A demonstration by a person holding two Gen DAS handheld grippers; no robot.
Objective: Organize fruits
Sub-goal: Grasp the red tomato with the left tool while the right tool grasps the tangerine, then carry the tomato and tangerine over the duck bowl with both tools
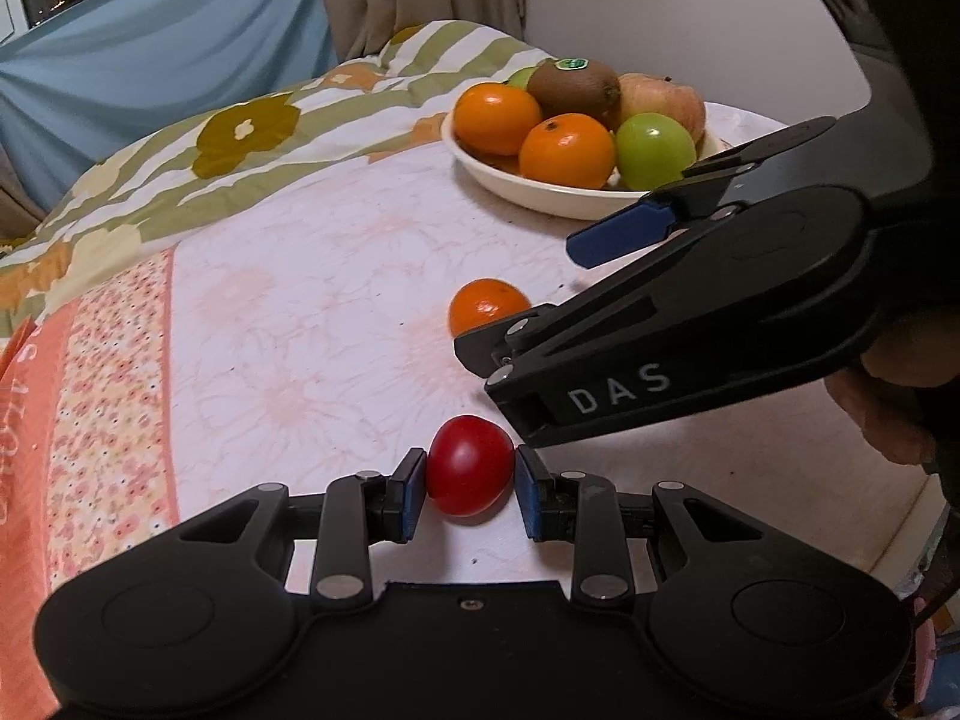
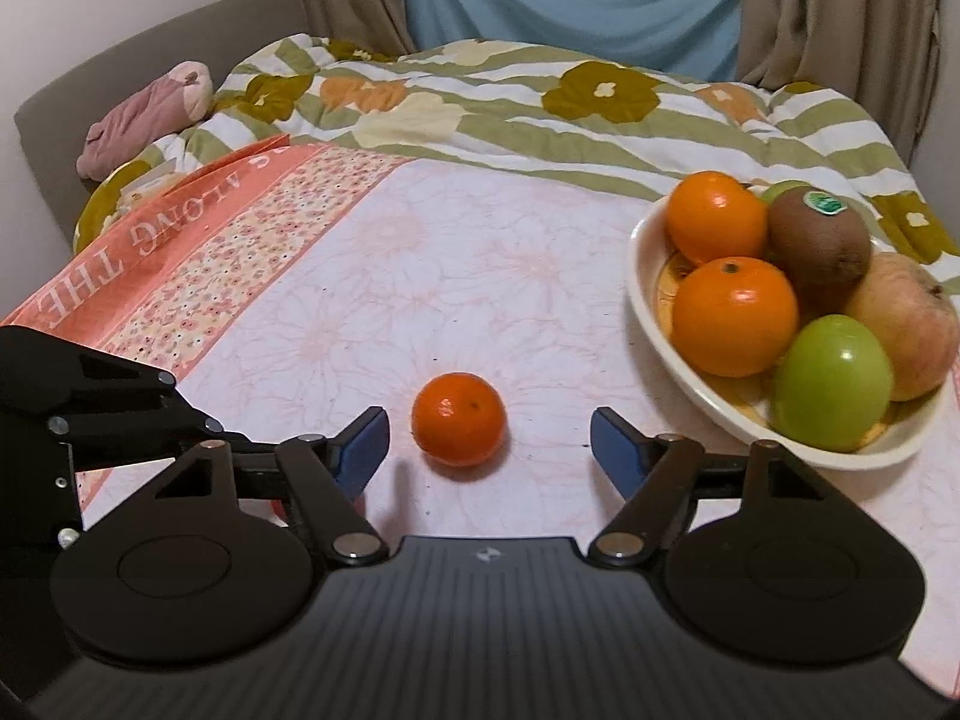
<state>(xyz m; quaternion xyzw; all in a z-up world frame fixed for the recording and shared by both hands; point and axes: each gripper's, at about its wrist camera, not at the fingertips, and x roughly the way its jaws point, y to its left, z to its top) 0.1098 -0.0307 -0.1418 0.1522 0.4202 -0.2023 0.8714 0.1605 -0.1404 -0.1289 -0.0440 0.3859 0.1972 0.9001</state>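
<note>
My left gripper (image 1: 470,483) is shut on a small red fruit (image 1: 470,473), its blue pads touching both sides, low over the pale floral cloth. A small mandarin (image 1: 487,306) lies on the cloth beyond it; in the right wrist view the mandarin (image 2: 459,419) sits just ahead of my right gripper (image 2: 489,441), which is open and empty with a jaw on each side. The right gripper (image 1: 606,246) also shows in the left wrist view, above the mandarin. A cream bowl (image 2: 645,294) at the right holds oranges, a kiwi, a green apple and a red apple.
The cloth covers a bed. A striped floral duvet (image 2: 510,108) lies bunched behind, with a pink pillow (image 2: 144,114) at the far left. An orange patterned border (image 2: 198,240) runs along the left. Curtains and a wall stand behind.
</note>
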